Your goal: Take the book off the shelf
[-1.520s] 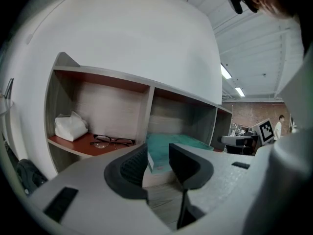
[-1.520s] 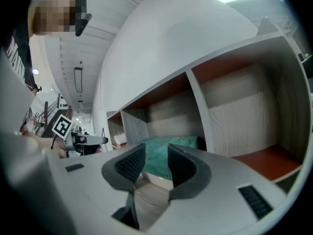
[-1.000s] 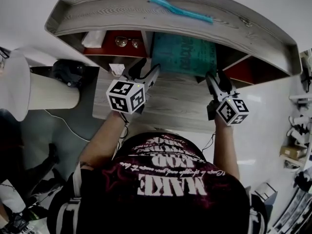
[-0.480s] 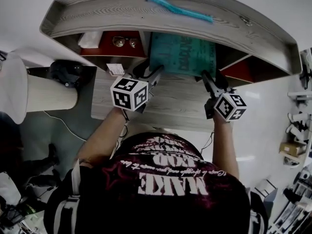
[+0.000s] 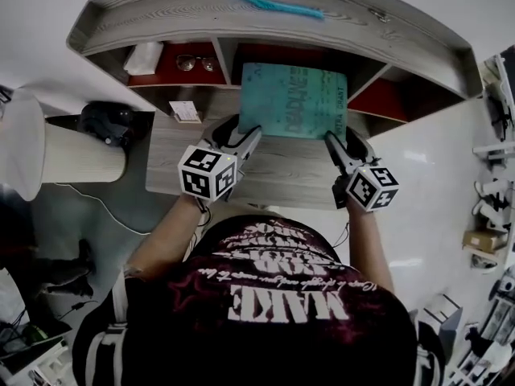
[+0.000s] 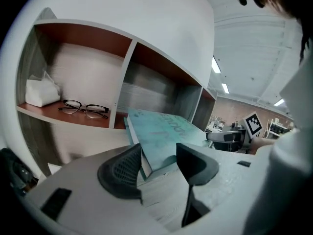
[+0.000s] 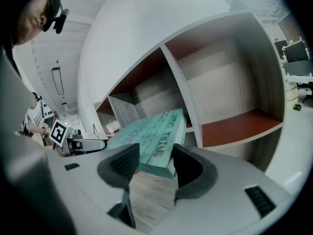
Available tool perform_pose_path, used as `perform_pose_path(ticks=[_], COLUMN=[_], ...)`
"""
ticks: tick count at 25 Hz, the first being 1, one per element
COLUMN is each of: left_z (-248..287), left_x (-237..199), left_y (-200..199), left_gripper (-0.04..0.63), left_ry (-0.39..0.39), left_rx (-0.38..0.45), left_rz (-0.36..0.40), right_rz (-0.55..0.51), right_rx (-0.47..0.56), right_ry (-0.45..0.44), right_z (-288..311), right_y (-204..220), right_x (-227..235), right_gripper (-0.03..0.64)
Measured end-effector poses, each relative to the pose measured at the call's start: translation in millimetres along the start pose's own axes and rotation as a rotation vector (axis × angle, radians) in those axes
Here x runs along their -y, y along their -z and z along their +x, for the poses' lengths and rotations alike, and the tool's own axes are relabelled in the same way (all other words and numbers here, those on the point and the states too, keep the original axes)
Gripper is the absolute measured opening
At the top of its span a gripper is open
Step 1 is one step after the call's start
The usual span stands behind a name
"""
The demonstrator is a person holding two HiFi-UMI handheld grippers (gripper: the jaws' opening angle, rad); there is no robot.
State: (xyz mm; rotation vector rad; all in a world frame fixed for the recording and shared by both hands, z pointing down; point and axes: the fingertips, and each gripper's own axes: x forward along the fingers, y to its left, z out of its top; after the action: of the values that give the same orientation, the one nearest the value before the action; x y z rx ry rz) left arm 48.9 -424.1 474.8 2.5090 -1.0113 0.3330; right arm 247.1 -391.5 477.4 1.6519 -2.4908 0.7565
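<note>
Working over a wood desk (image 5: 282,175), with a small white card (image 5: 184,112) lying off to the left, well clear of the book (image 5: 294,99). Passing, farther back, a pair of glasses (image 6: 84,108) and a white tissue pack (image 6: 41,92) in the left compartment of the shelf (image 5: 161,26), and a blue strip (image 5: 269,4) on its top. Keeping the teal book tilted, far end inside the middle compartment between two dividers, near end sticking out over bare desk. Clamping its near left corner in the left claw (image 6: 159,155). Pinching its near right corner in the right claw (image 7: 154,163), jaws just closing further.
</note>
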Motion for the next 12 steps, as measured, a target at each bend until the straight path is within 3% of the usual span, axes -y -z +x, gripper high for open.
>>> perform_pose_path(ticks=[12], left_z=[-25.7], left_x=[38.7], left_y=[40.4], left_gripper=[0.224], left_ry=[-0.016], left_rx=[-0.001], left_rz=[0.019], right_rz=[0.021], right_rx=[0.012], right_ry=[-0.037], right_z=[-46.8], right_y=[37.4], right_x=[-1.4], right_gripper=[0.196])
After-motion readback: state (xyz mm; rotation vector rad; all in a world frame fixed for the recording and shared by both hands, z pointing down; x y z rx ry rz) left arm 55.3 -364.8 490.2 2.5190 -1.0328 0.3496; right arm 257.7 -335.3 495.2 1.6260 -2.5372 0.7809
